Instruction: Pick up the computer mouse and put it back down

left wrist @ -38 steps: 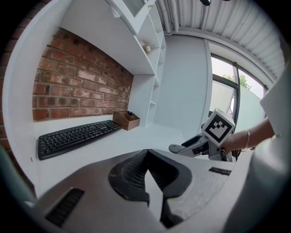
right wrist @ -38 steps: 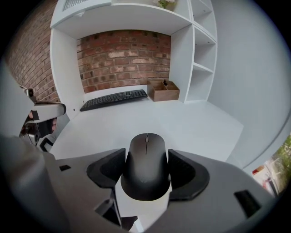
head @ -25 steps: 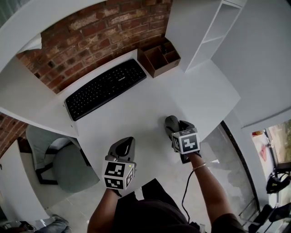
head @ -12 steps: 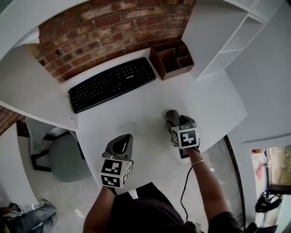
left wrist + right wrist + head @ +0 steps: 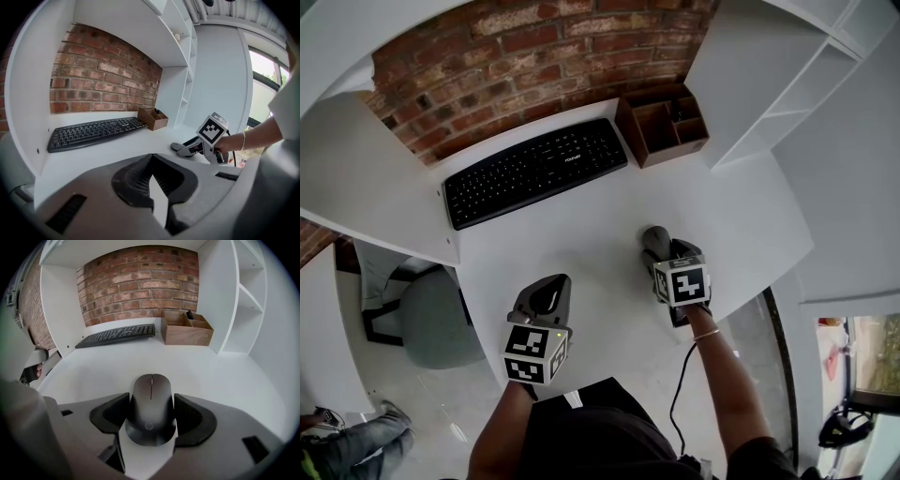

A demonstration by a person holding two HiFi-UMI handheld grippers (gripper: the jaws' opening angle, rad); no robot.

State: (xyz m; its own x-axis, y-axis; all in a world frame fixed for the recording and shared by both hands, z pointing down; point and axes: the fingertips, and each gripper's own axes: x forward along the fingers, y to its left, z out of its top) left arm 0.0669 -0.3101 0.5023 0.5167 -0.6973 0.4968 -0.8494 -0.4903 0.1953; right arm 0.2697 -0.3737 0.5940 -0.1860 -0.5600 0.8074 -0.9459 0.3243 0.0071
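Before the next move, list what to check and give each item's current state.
1. computer mouse sits between the right gripper jaws, pads against both its sides: ok.
2. Mouse lines up straight with the jaws: ok.
3. Mouse is lifted off the desk: cannot tell.
4. Bare desk lies ahead for the put-down; the keyboard and wooden organizer stand well back by the brick wall: ok.
5. left gripper is shut, empty and apart from the mouse: ok.
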